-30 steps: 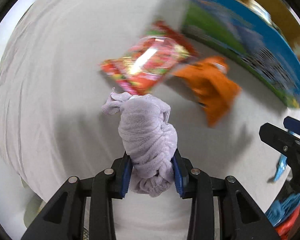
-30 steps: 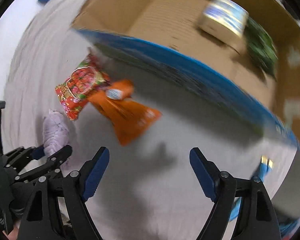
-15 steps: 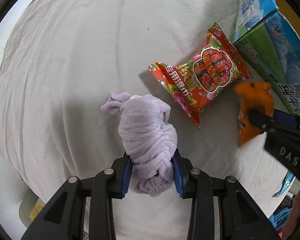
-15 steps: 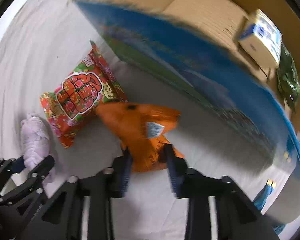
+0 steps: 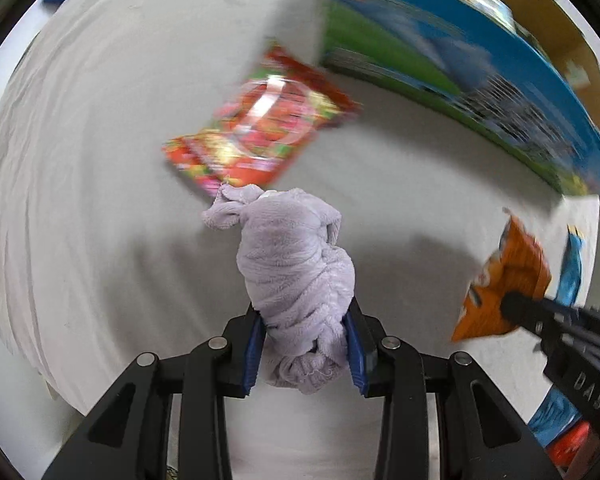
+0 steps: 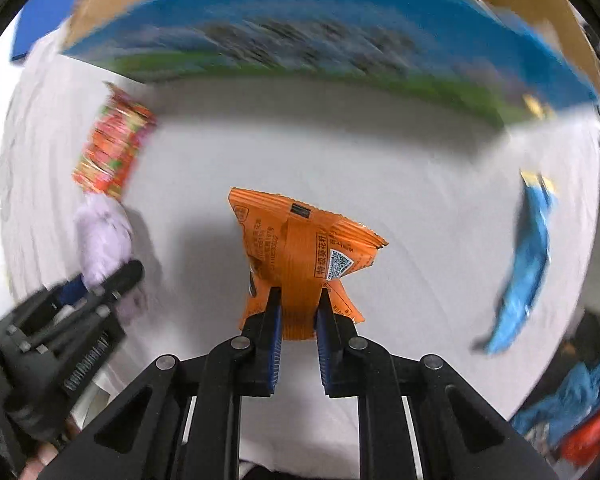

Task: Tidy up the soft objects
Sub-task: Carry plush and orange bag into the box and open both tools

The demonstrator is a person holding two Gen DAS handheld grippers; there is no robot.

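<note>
The left tongs (image 5: pixel 305 344) were clamped on a bunched lilac towel (image 5: pixel 296 264), which stood up between the blue pads and was held above the white-covered counter (image 5: pixel 100 160). The right tongs (image 6: pixel 297 316) were closed narrowly on the lower edge of an orange snack packet (image 6: pixel 300 248), lifted clear of the counter with its printed seam facing the camera. A red snack bag (image 5: pixel 260 128) lay on the counter beyond the towel, near the corner of a cardboard box (image 6: pixel 300 32) with a blue and green printed wall. In the right wrist view, the red bag appeared just beyond the towel at left, and a blue packet (image 6: pixel 528 264) lay well apart at right. Both views were blurred away from the tongs; the box contents could not be identified.
</note>
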